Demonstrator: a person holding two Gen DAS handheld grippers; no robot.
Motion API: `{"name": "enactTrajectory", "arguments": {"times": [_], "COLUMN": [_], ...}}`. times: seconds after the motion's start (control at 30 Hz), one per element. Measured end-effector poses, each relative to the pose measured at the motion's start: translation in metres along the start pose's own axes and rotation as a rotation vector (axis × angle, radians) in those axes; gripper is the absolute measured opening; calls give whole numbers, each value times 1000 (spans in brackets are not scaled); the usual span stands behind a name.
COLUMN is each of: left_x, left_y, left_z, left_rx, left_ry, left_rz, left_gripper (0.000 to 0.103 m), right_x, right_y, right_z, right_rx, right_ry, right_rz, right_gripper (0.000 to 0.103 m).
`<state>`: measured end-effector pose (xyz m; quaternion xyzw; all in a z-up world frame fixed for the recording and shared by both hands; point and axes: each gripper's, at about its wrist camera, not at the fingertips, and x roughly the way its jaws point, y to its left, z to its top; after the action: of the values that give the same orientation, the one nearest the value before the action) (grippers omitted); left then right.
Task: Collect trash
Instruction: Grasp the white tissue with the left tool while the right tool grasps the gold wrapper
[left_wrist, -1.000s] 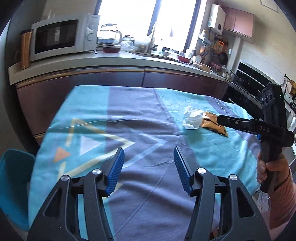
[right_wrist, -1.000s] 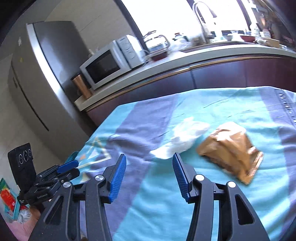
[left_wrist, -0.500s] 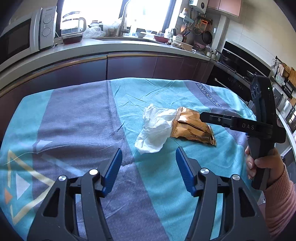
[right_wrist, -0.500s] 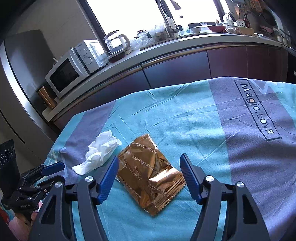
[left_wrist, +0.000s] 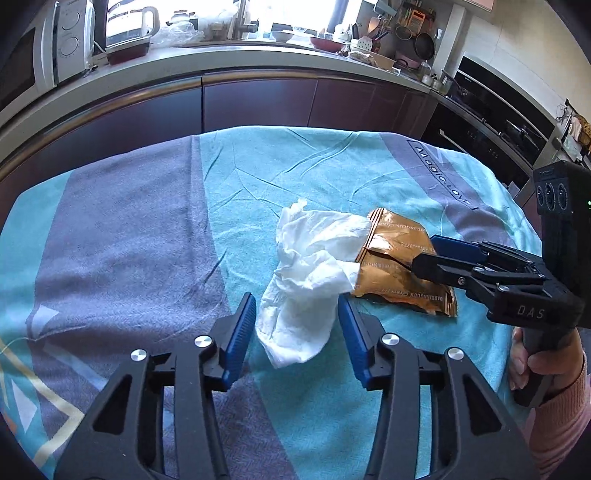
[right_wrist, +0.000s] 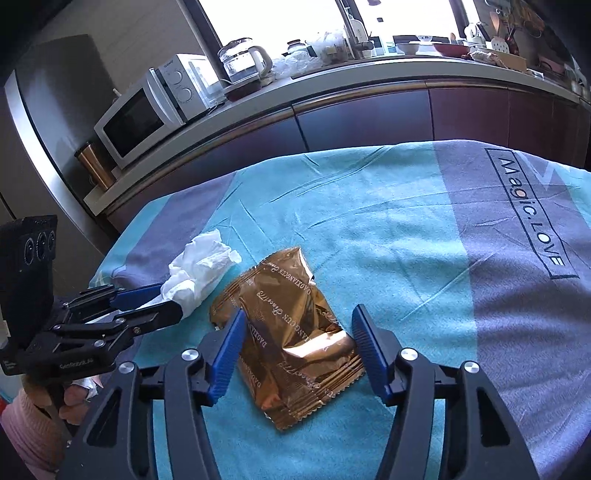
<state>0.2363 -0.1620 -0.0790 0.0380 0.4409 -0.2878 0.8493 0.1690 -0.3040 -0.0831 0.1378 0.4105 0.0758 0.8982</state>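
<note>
Left gripper (left_wrist: 295, 317): jaws closing, one on each side of the crumpled white tissue (left_wrist: 312, 273). Blue pads look just clear of the paper, no squeeze visible yet.

Right gripper (right_wrist: 295, 343): jaws closing around the near half of the bronze foil wrapper (right_wrist: 291, 332). Right pad at the wrapper's edge, left pad overlapping its side; cannot tell if either presses. Wrapper lies flat, unlifted.

Tissue and wrapper lie together on the teal and grey cloth (left_wrist: 140, 236), tissue overlapping the wrapper's left end. From the left wrist view the right gripper's fingers (left_wrist: 436, 266) reach across the wrapper, close beside the tissue; the two tools are crowded.

Cloth around them is bare, printed "Magic.LOVE" at its right stripe. Behind: dark cabinets under a counter (right_wrist: 332, 74), with microwave (right_wrist: 147, 114), glass kettle (right_wrist: 243, 62), copper tumbler (right_wrist: 94, 166).

A hand in a pink sleeve (left_wrist: 554, 369) grips the right tool's handle.
</note>
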Motion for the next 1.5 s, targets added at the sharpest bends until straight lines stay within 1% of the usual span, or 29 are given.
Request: {"name": "enactTrajectory", "arguments": {"times": [0.07,0.13,0.17,0.2,0.3,0.33,0.37,0.73,1.0,1.2,1.5], "left_x": [3,4,3,2,0,-2,-4,-54,-105,-140,-181], "left_y": [-1,-2,-3,-2,1,3,5,12,25,38,67], "left_z": [-2,-3,-4,-5,-8,-9,-11,-27,-53,-77,-112], "left_rx": [8,16,17,14,-6,-14,-21,-21,-27,-52,-103], "left_ry": [2,-2,-1,2,-6,-9,-15,-114,-189,-230,-269], "left_rz": [8,13,10,3,-2,-1,1,17,40,67,121], "left_gripper": [39,33,20,10,5,5,5,4,4,4,4], "right_x": [-1,-1,-2,-3,-7,-9,-10,-30,-45,-45,-38], "right_y": [1,3,4,6,10,11,12,25,45,67,104], "right_z": [-2,-4,-5,-5,-8,-9,-10,-19,-25,-30,-41], "right_rx": [-7,-14,-21,-27,-34,-32,-31,-16,-20,-19,-36], "right_ry": [5,7,7,6,-10,-14,-15,-74,-116,-124,-108], "right_rz": [-8,-7,-9,-8,-7,0,9,75,137,199,275], "right_gripper": [47,43,40,36,31,28,27,27,27,27,27]}}
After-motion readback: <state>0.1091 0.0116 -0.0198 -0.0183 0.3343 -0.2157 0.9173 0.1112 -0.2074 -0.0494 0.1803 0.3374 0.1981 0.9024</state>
